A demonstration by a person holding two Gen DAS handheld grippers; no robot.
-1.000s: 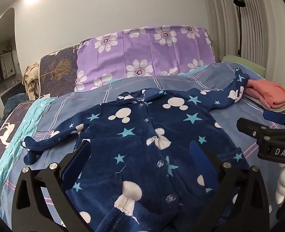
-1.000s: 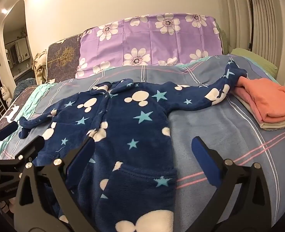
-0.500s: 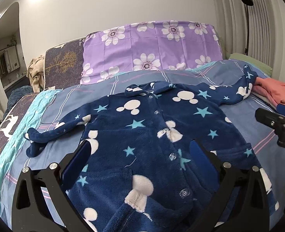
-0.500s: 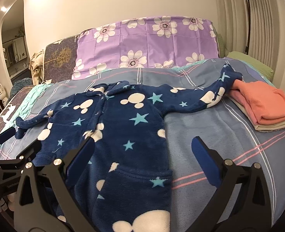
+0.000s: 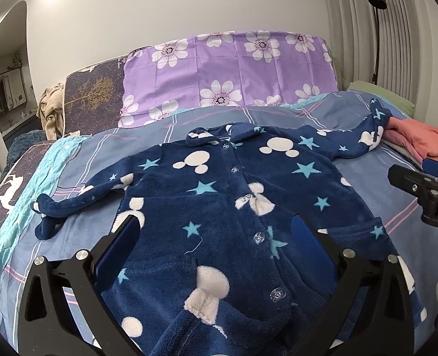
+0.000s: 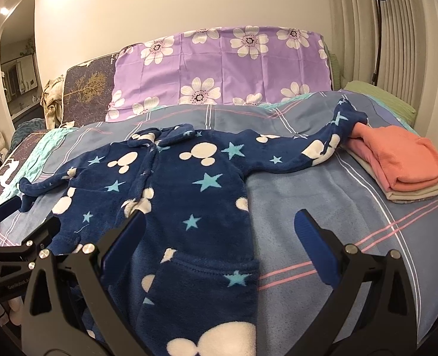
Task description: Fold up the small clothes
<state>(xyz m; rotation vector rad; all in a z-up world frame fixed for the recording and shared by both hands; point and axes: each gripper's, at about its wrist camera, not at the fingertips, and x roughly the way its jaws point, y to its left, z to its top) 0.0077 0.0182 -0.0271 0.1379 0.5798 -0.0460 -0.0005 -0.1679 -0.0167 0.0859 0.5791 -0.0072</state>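
I see the navy fleece onesie [image 5: 228,207] spread face-up on the blue striped bedspread [image 5: 106,154], buttons running down its front, white mouse-head shapes and teal stars all over it. Going left to right: its left sleeve [image 5: 70,204] trails out toward the teal edge of the bed with the cuff curled under, the collar [image 5: 219,133] sits near the purple flowered pillow [image 5: 228,74], and the other sleeve [image 6: 317,151] stretches away until its cuff touches the stack of folded clothes [image 6: 397,169], orange on top. A leg end near my left camera is turned up, showing its pale lining.

My left gripper [image 5: 216,246] hangs over the lower body of the garment, fingers spread wide with nothing between them. My right gripper [image 6: 219,243] is likewise released; its left finger sits over the garment's side, its right finger over bare bedspread. Each gripper shows at the edge of the other's view, side by side, low over the bed.
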